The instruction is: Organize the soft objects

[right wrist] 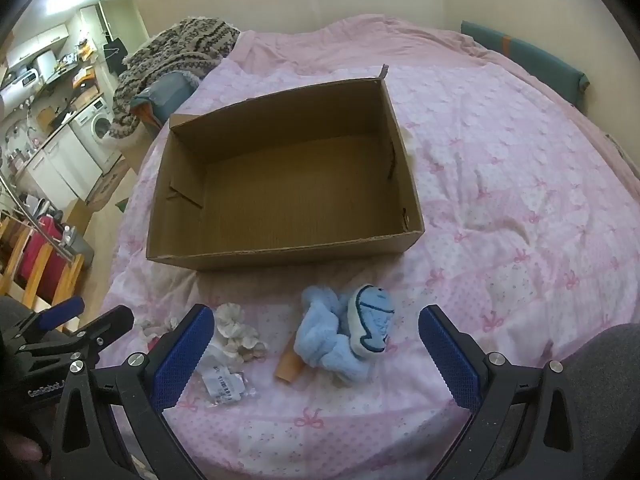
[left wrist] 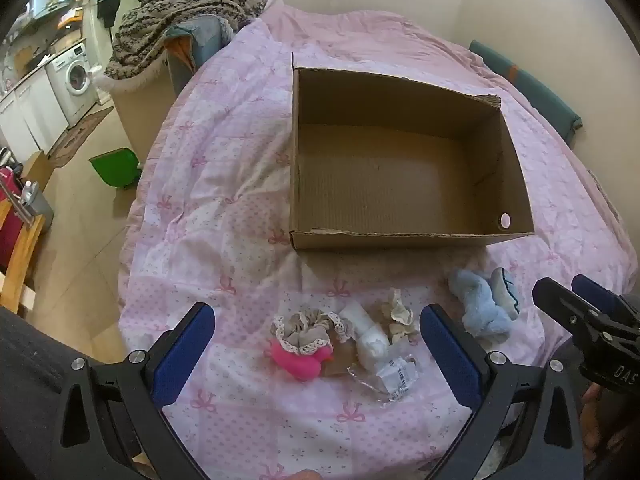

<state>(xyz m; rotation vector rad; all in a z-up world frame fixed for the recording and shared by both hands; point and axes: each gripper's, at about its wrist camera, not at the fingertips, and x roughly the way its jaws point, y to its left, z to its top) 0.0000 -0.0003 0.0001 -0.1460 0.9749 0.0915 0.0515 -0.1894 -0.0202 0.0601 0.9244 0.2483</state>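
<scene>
An open cardboard box (left wrist: pixel 516 176) stands on the pink bedspread, with nothing in it; it also shows in the right wrist view (right wrist: pixel 176 184). In front of it lie a pink plush with a lace scrunchie (left wrist: pixel 304 344), a white roll (left wrist: pixel 370 336), a cream scrunchie (left wrist: pixel 398 316) and a blue plush toy (left wrist: pixel 486 304). My left gripper (left wrist: pixel 318 340) is open, low over the pink plush pile. My right gripper (right wrist: pixel 316 340) is open, low over the blue plush toy (right wrist: pixel 344 332). The cream scrunchie (right wrist: pixel 236 328) lies by its left finger.
A clear plastic bag with a label (left wrist: pixel 394 378) and a brown cardboard piece (right wrist: pixel 288 364) lie among the soft things. A knitted blanket (left wrist: pixel 188 4) is heaped at the bed's far left corner. The bed edge drops to the floor on the left, by a green bin (left wrist: pixel 114 168).
</scene>
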